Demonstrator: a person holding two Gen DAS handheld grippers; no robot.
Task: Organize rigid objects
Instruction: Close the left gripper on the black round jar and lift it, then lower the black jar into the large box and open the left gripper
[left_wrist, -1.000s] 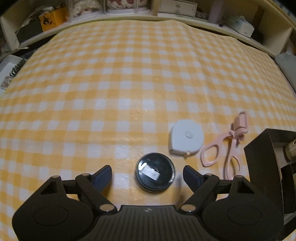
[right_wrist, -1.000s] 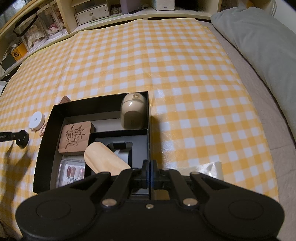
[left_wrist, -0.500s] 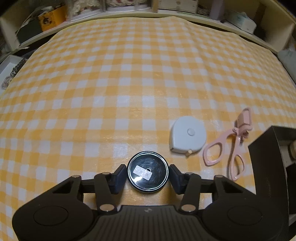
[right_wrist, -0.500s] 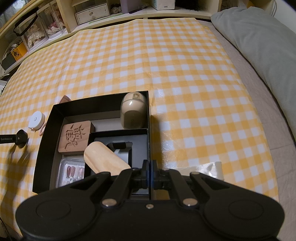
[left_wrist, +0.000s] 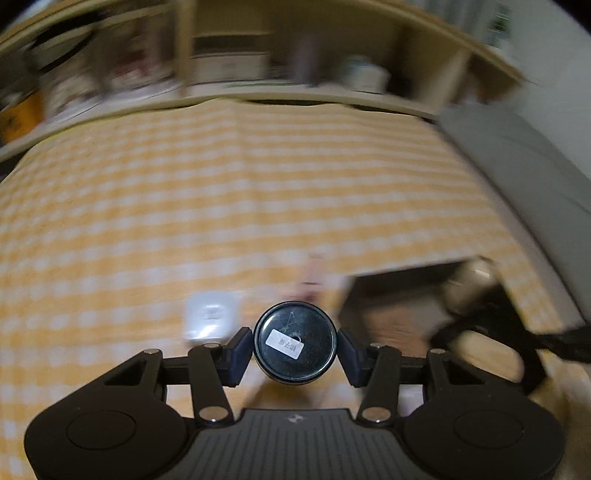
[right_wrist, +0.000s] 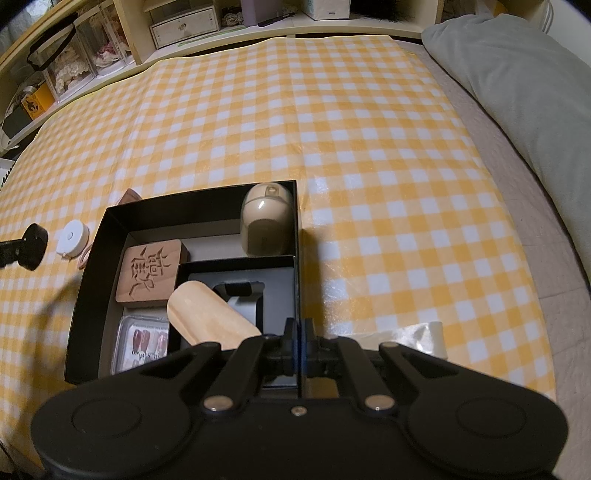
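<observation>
The left gripper pinched a round black tin above the checked bed cover — near the black box. The right gripper's jaws were pressed together — over the box's near edge.

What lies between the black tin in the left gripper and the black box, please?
In the right wrist view, the white tape measure and a pink scissor handle lie between the tin and the box.

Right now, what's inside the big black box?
Inside the black box are a beige mouse, a carved wooden block, a case of press-on nails, and a wooden scoop over a smaller tray. The right gripper hides the near corner.
</observation>
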